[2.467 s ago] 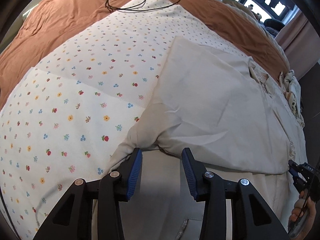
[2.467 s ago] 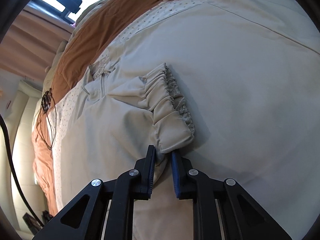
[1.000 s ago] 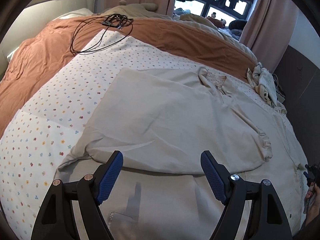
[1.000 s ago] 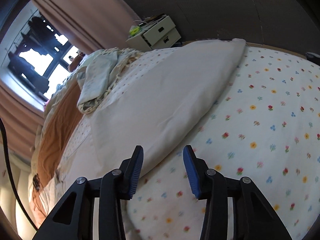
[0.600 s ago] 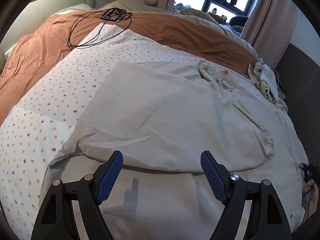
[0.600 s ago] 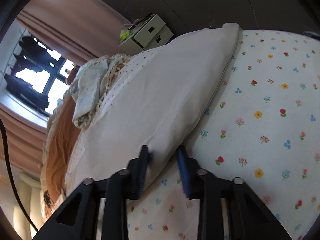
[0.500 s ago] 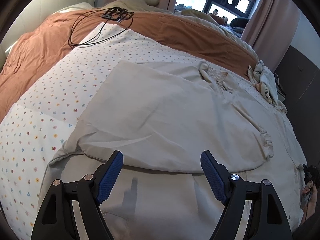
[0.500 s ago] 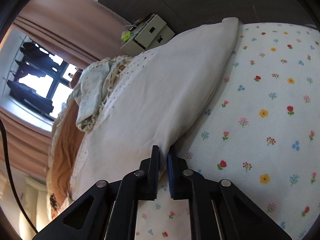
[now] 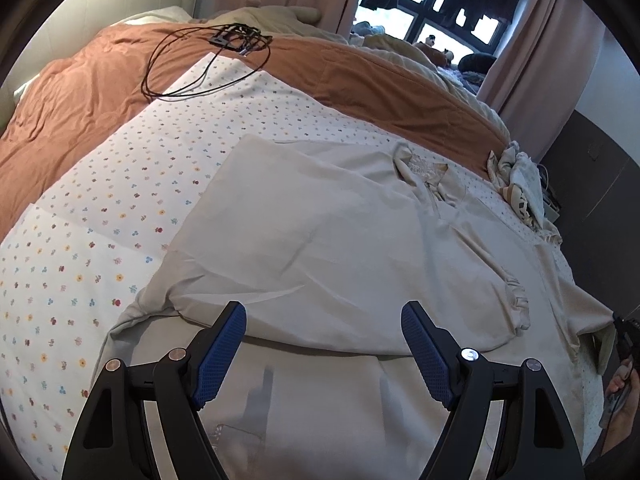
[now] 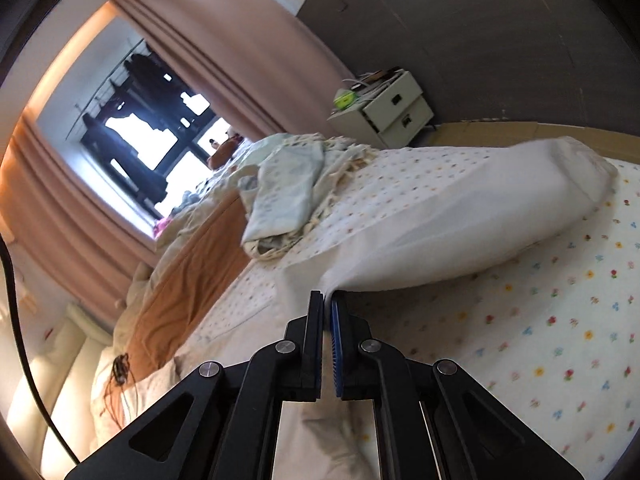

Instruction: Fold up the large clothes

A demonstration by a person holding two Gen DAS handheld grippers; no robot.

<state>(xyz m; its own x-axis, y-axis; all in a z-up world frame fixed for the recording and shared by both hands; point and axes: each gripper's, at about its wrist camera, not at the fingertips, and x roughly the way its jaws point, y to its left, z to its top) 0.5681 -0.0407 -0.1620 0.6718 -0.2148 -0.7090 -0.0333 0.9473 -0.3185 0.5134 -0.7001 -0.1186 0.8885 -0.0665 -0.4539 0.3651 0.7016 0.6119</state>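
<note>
A large beige garment lies spread on the floral bed sheet, with one sleeve folded across its body and a gathered cuff at the right. My left gripper is open and empty, held above the garment's lower part. My right gripper is shut on the garment's edge and lifts it off the sheet. The right gripper also shows at the far right of the left wrist view, holding the raised edge.
A brown duvet covers the far bed, with black cables on it. A pile of pale clothes lies at the bed's right edge. A white bedside drawer unit stands by the dark wall.
My right gripper has closed on the garment's edge and raised it off the sheet. My left gripper has stayed open above the garment, with the view tilting slightly.
</note>
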